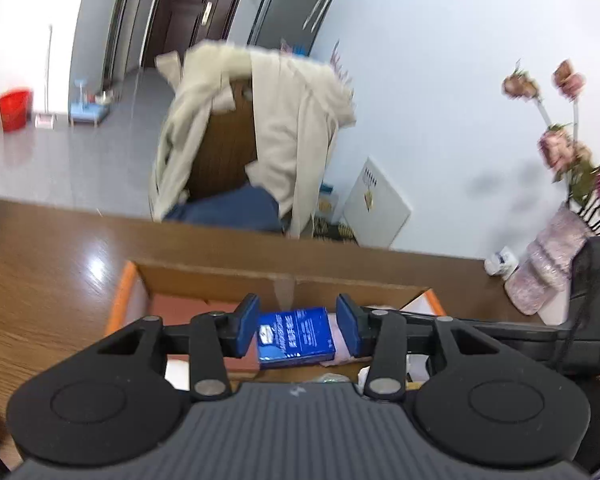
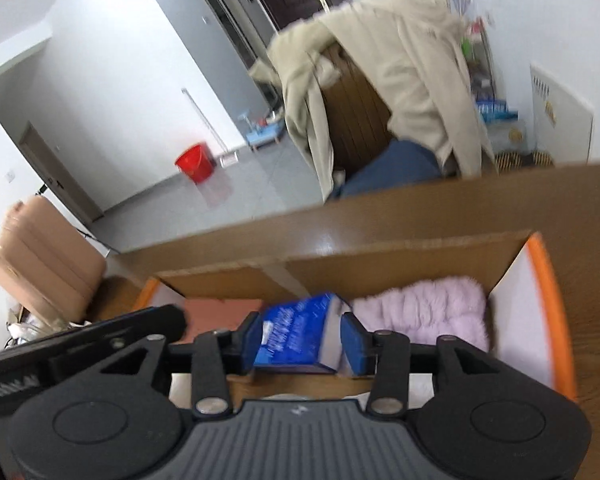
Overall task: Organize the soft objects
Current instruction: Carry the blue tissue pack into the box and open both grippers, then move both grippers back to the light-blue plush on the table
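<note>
Inside the cardboard box point(image 2: 400, 256) on the brown table point(image 1: 52, 264), the right hand-held gripper point(image 2: 302, 342) squeezes a blue packet point(image 2: 296, 336) beside the fluffy pink cloth point(image 2: 424, 312), while the left hand-held gripper point(image 1: 298, 330) hangs open nearby.

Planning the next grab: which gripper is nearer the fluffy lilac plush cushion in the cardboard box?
Right. The right gripper sits close beside the fluffy lilac plush cushion, on its left; the left gripper is farther left.

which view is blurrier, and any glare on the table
Right wrist view is blurrier: the blue packet and pink fluffy item smear. Left wrist view keeps the packet's print fairly sharp; white glare streaks the wooden table at left.
</note>
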Tool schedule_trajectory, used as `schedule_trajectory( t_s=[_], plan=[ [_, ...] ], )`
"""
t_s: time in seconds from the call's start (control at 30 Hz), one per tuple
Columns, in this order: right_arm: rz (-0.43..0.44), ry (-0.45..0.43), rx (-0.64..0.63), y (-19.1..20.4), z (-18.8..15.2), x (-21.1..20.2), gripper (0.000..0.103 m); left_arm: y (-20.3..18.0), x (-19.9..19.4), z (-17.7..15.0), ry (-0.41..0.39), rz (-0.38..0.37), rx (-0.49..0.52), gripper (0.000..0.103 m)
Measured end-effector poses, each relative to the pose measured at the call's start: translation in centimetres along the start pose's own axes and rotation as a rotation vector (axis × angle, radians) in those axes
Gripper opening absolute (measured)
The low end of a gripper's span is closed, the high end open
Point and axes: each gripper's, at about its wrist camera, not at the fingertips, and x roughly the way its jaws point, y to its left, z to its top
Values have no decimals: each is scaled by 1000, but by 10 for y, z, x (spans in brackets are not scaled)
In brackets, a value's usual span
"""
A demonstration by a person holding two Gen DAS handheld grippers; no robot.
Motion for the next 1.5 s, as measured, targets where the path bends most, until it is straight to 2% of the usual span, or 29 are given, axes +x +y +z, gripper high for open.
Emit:
schedule_trajectory(
  t_s=[0.1, 0.27, 0.43, 0.57, 0.63, 0.73, 0.83, 0.97, 1.07, 1.17, 1.23, 1.33, 1.4, 1.5],
  plan=[
    [-51, -42, -95, 22, 3, -43, 43, -2, -37, 0, -28, 33, 45, 51],
    [-151, -118, -202, 46, -4, -128, 56, -7, -98, -15, -79, 106, 116, 68],
    [-195, -173, -201, 52, -20, -194, 58, -13, -148, -32, -114, 123, 129, 74],
    [-196, -199, -215, 59, -47, -229, 63, -21, -188, -65, -175, 159, 157, 82],
    [-198, -222, -240, 64, -67, -245, 66, -23, -210, -89, -224, 165, 169, 85],
    [-197, -284, -275, 73, -108, -268, 70, -29, -243, -132, -300, 178, 217, 95],
    [-176, -343, -321, 83, -157, -289, 74, -37, -271, -177, -375, 201, 269, 100],
    [-165, -384, -355, 96, -221, -312, 76, -39, -294, -228, -370, 158, 281, 103],
    [-154, -410, -375, 104, -260, -318, 81, -39, -306, -263, -379, 195, 268, 103],
    [-181, -439, -359, 110, -305, -323, 83, -37, -322, -296, -427, 210, 257, 103],
    [-190, -438, -332, 110, -336, -323, 83, -33, -328, -312, -429, 203, 244, 103],
    [-202, -411, -318, 111, -370, -321, 83, -26, -328, -320, -390, 200, 203, 103],
    [-216, -388, -358, 115, -382, -320, 83, -25, -325, -321, -374, 198, 204, 103],
    [-191, -368, -371, 118, -390, -319, 85, -23, -320, -319, -368, 197, 198, 103]
  ],
)
